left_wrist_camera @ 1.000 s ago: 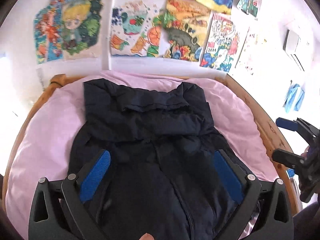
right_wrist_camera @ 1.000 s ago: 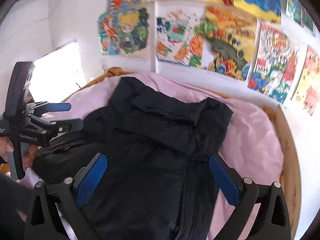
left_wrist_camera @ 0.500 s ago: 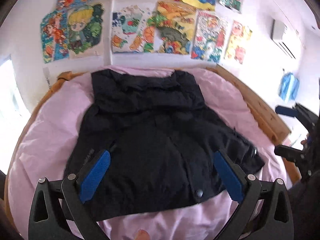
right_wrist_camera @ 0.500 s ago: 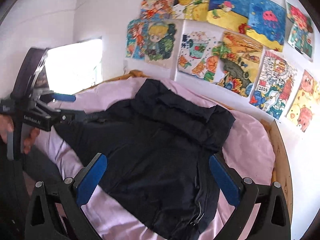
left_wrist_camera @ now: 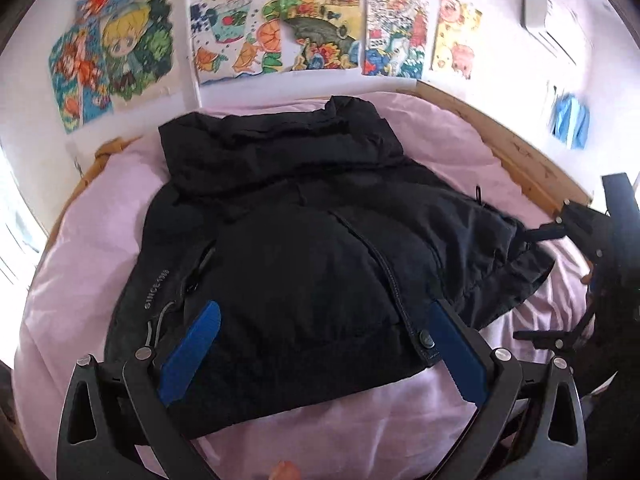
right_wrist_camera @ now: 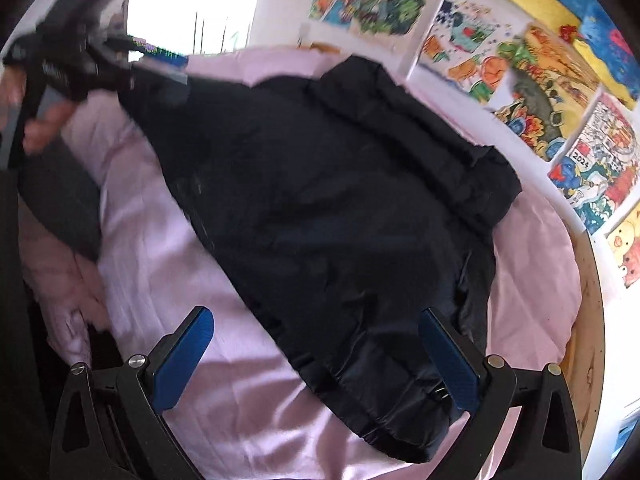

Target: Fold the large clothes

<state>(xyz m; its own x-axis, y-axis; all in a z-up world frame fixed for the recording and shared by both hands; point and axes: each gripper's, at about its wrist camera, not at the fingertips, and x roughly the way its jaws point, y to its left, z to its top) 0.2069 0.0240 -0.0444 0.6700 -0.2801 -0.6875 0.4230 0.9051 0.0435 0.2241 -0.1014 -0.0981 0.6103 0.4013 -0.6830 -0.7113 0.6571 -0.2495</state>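
A large black jacket [left_wrist_camera: 312,240] lies front up on the pink bed sheet [left_wrist_camera: 88,216], collar toward the wall, zipper down the middle. It also shows in the right wrist view [right_wrist_camera: 340,208]. My left gripper [left_wrist_camera: 324,344] is open over the jacket's bottom hem, holding nothing. My right gripper [right_wrist_camera: 316,352] is open over the hem and sheet at the jacket's right side, empty. The right gripper also shows at the right edge of the left wrist view [left_wrist_camera: 560,280], near the jacket's right sleeve. The left gripper shows blurred at the top left of the right wrist view [right_wrist_camera: 132,64].
A wooden bed frame [left_wrist_camera: 520,160] curves around the mattress. Colourful drawings [left_wrist_camera: 280,32] cover the wall behind the bed. An air conditioner [left_wrist_camera: 548,16] hangs at the upper right. A bright window [right_wrist_camera: 208,16] is on the left side.
Both grippers have pulled back from the jacket toward the foot of the bed; the hem and bare sheet now show in front. The jacket has settled flat.
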